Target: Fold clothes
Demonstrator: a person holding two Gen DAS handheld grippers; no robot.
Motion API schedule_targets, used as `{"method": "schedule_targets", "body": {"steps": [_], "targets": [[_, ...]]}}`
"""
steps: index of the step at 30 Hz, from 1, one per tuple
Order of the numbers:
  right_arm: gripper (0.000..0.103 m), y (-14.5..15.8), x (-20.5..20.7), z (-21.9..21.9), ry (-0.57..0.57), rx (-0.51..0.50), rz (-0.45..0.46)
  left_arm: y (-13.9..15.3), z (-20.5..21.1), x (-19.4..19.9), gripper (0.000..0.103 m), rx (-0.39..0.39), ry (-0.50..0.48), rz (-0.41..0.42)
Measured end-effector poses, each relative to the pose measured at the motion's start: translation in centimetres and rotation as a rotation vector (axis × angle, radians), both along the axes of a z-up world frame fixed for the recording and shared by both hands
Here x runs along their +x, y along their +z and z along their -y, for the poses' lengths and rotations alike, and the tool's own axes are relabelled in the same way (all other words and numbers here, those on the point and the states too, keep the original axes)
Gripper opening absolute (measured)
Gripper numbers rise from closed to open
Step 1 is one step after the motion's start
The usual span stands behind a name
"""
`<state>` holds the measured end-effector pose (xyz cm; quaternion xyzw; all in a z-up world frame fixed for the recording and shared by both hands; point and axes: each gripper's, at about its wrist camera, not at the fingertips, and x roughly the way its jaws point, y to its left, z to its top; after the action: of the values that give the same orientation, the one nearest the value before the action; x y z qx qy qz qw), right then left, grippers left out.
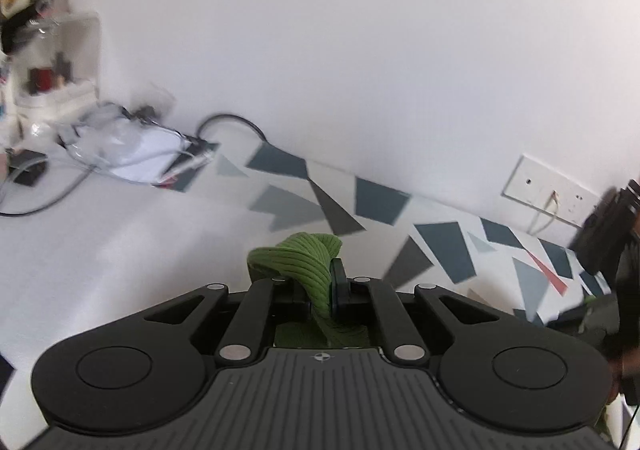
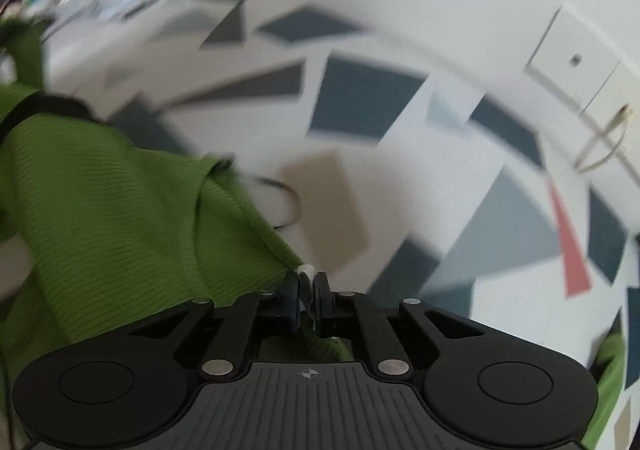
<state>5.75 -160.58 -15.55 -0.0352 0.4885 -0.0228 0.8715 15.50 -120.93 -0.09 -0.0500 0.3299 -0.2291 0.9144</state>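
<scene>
Grippers (image 1: 320,290) (image 2: 307,296) pinch ribbed green garment (image 2: 120,209), probably knit.

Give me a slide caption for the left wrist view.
Left gripper pinches a twisted fold of green ribbed cloth above a sheet with a grey geometric print.

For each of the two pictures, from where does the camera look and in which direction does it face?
Left wrist: sits on the left gripper, faces forward and down over the patterned sheet toward the wall; its fingers pinch the green garment.
Right wrist: sits on the right gripper, faces down steeply at the same sheet, blurred; its fingers pinch the garment's edge.
Shared: garment, sheet, wall socket plate.
</scene>
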Motion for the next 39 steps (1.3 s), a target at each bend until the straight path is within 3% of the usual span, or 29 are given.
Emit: {"method": "schedule_targets", "body": {"steps": [2,5,7,8,11,17,18,20,24,26,28,31,33,34,35,36,39], "targets": [[0.006,1.0,0.9,0.5,-0.052,-0.012,0.101,-1.2,-0.9,-0.5,0.009,0.012,-0.001,-0.056],[0.006,2.6,1.3,1.7,-0.107,-0.008,0.236,-4.5,-0.8,-1.7,0.009,0.109,-0.071,-0.172],[0.009,2.4,1.9,2.3,-0.090,0.012,0.219,-6.4,-0.1,-2.5,0.012,0.193,-0.140,-0.237],[0.020,2.0,2.0,2.5,-0.066,0.014,0.174,-7.0,0.4,-2.8,0.014,0.239,-0.172,-0.253],[0.031,2.0,0.2,3.6,-0.051,-0.019,0.176,-6.1,1.4,-3.1,0.028,0.291,-0.256,-0.216],[0.032,5.1,-7.0,9.7,-0.217,0.091,0.213,-0.8,2.9,-1.7,0.033,0.183,-0.430,-0.121],[0.032,5.2,-8.1,10.5,-0.241,0.110,0.206,-0.5,3.4,-0.9,0.038,0.169,-0.422,-0.108],[0.032,5.0,-10.2,11.9,-0.270,0.134,0.185,-0.1,4.5,0.8,0.039,0.137,-0.403,-0.090],[0.032,3.5,-13.0,11.7,-0.269,0.111,0.141,0.0,7.3,3.9,0.039,0.020,-0.344,-0.080],[0.033,2.9,-13.6,11.5,-0.284,0.117,0.133,0.0,8.6,4.9,0.045,-0.027,-0.326,-0.083],[0.036,2.3,-13.5,11.5,-0.301,0.130,0.149,-1.0,10.1,5.9,0.054,-0.006,-0.336,-0.102],[0.042,1.2,-12.7,11.8,-0.311,0.179,0.154,-3.8,12.3,6.8,0.054,0.096,-0.368,-0.170],[0.041,0.3,-11.7,11.8,-0.285,0.210,0.116,-5.9,13.3,7.1,0.054,0.159,-0.398,-0.234],[0.029,0.0,-11.3,11.6,-0.269,0.215,0.098,-6.6,13.5,6.9,0.054,0.178,-0.413,-0.256],[0.005,-0.1,-11.2,11.4,-0.250,0.208,0.086,-7.1,13.5,6.6,0.054,0.188,-0.424,-0.268],[0.001,0.0,-11.2,11.2,-0.241,0.198,0.082,-7.6,13.5,6.2,0.054,0.194,-0.432,-0.279],[0.000,1.1,-12.3,11.9,-0.287,0.165,0.154,-8.5,13.4,5.6,0.054,0.211,-0.440,-0.297]]}}
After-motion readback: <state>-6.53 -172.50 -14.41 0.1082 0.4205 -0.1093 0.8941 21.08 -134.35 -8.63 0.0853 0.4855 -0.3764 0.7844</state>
